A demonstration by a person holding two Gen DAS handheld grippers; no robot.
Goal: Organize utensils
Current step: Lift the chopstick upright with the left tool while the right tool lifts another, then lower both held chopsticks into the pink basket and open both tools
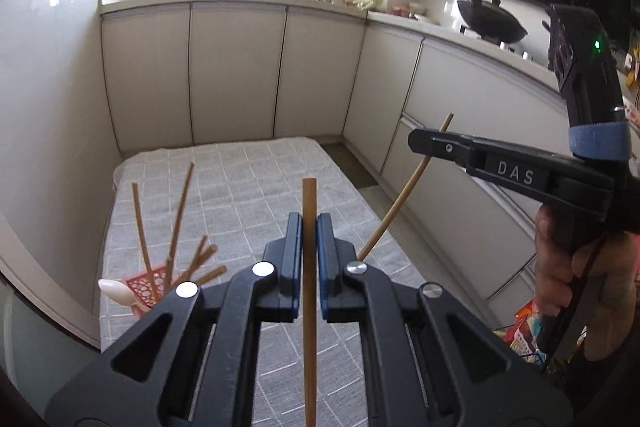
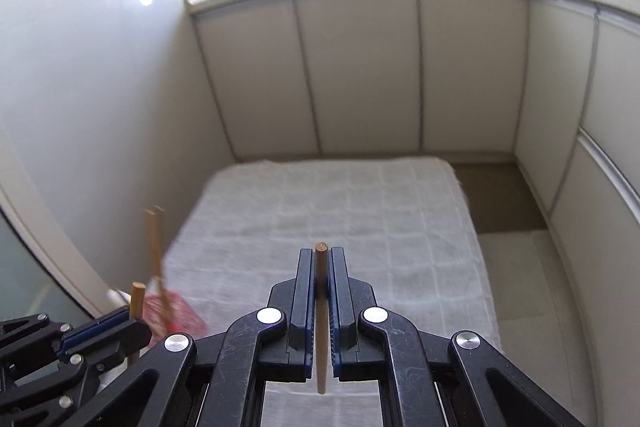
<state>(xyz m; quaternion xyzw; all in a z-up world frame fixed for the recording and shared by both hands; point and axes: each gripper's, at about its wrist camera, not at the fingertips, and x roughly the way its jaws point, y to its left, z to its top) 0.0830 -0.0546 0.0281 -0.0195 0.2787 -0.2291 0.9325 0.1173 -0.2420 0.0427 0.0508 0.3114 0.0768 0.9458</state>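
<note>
Your left tongs (image 1: 308,227) clamp one chopstick (image 1: 309,267) and your right tongs (image 2: 321,275) clamp another chopstick (image 2: 321,323) above the cloth-covered table (image 1: 248,179), near the red holder (image 1: 146,285).

Both fisheye views look forward and down along their own fingers, from well above the grey checked tablecloth (image 1: 240,179) (image 2: 340,195), toward the white kitchen cabinets (image 1: 236,71) (image 2: 356,67); both share these.
</note>
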